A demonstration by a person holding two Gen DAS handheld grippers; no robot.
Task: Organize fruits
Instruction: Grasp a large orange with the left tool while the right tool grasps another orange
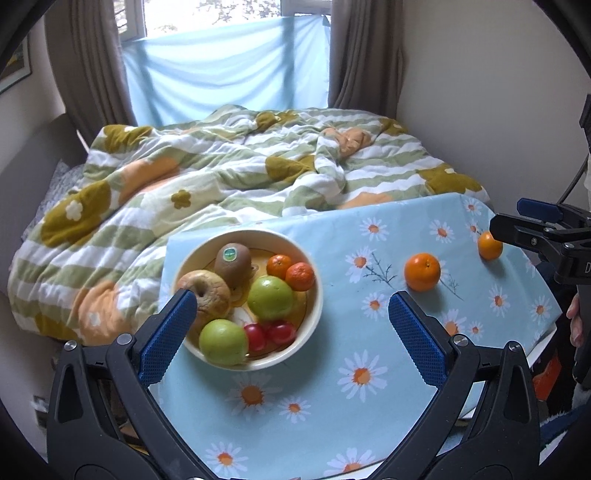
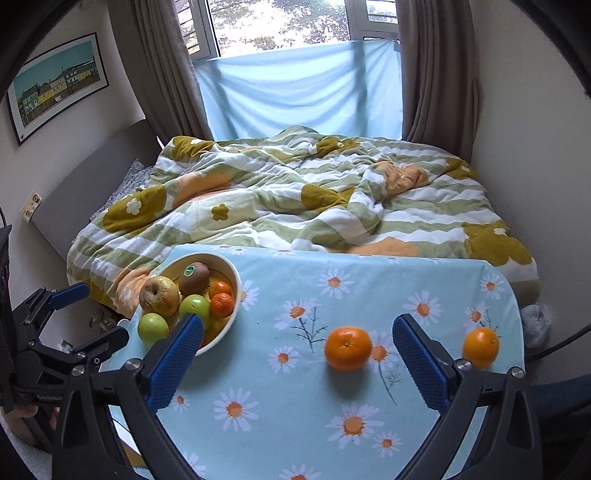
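Rumpled bed [image 2: 295, 206] below curtained window [image 2: 280, 26]

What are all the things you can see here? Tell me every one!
Bowl: one, cream, left on the table.
Green apples: two, in the bowl.
Brown apple: one, in the bowl.
Kiwi: one, brown, stickered, in the bowl.
Mandarins: two, orange, in the bowl.
Tomatoes: two, red, in the bowl.
Oranges: two, loose on the cloth, right.
Tablecloth: one, blue, daisies.
Quilt: one, green-striped, on the bed.
Picture: one, left wall.
Left gripper: jaws open.
Right gripper: jaws open.
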